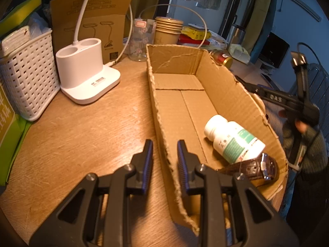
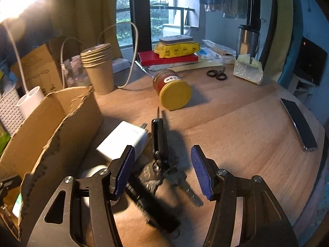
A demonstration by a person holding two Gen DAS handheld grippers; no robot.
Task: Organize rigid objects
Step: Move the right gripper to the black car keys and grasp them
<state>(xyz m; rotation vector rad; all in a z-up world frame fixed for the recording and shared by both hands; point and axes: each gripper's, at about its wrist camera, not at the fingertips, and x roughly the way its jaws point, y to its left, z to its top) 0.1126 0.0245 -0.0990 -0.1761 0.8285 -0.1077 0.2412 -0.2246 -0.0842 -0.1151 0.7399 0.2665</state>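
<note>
The key [image 2: 159, 135] lies on the table [image 2: 236, 123], blade pointing away. Right fingers [image 2: 162, 170] stand apart, empty, above it. Left fingers [image 1: 164, 158] clamp the box [image 1: 164, 144] wall.

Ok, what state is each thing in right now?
left gripper: shut on the cardboard box wall
right gripper: open, above the key bunch
cardboard box: open-topped
pill bottle: capped, lying in box
watch: in box
jar: lidded, on its side

Comb [image 2: 152, 201] motion-blurred under right gripper [image 2: 162, 170], watch [image 1: 255, 167] partly behind left finger [image 1: 186, 164], bottle [image 1: 234, 141] label unreadable, basket [image 1: 26, 82] cut by left edge
</note>
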